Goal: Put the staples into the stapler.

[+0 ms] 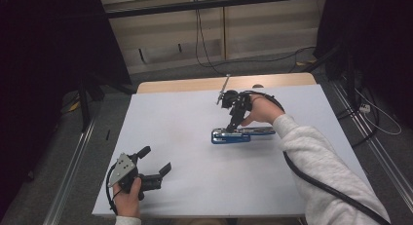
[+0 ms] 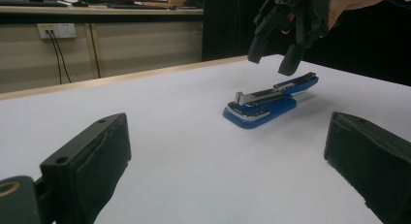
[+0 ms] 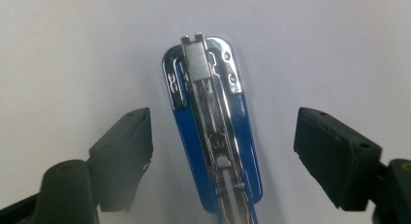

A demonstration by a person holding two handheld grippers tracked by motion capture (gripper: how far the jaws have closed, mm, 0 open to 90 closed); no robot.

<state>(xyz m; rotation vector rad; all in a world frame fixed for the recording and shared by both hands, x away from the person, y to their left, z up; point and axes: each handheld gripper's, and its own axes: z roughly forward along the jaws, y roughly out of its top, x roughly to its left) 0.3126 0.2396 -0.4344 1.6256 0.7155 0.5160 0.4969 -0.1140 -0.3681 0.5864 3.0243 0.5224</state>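
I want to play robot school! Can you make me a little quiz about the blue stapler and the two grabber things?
1. True or false: the right gripper is squeezing the blue stapler.
2. Which gripper hangs over the stapler? A) left B) right
3. Fill in: the left gripper has its jaws ___.

Key: 1 false, its jaws stand open on either side of the stapler, not touching. 2 B. 3 open; it sits near the front left corner of the white table.

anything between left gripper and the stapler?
Nothing: bare white table between the left gripper and stapler, seen in the high and left gripper views.
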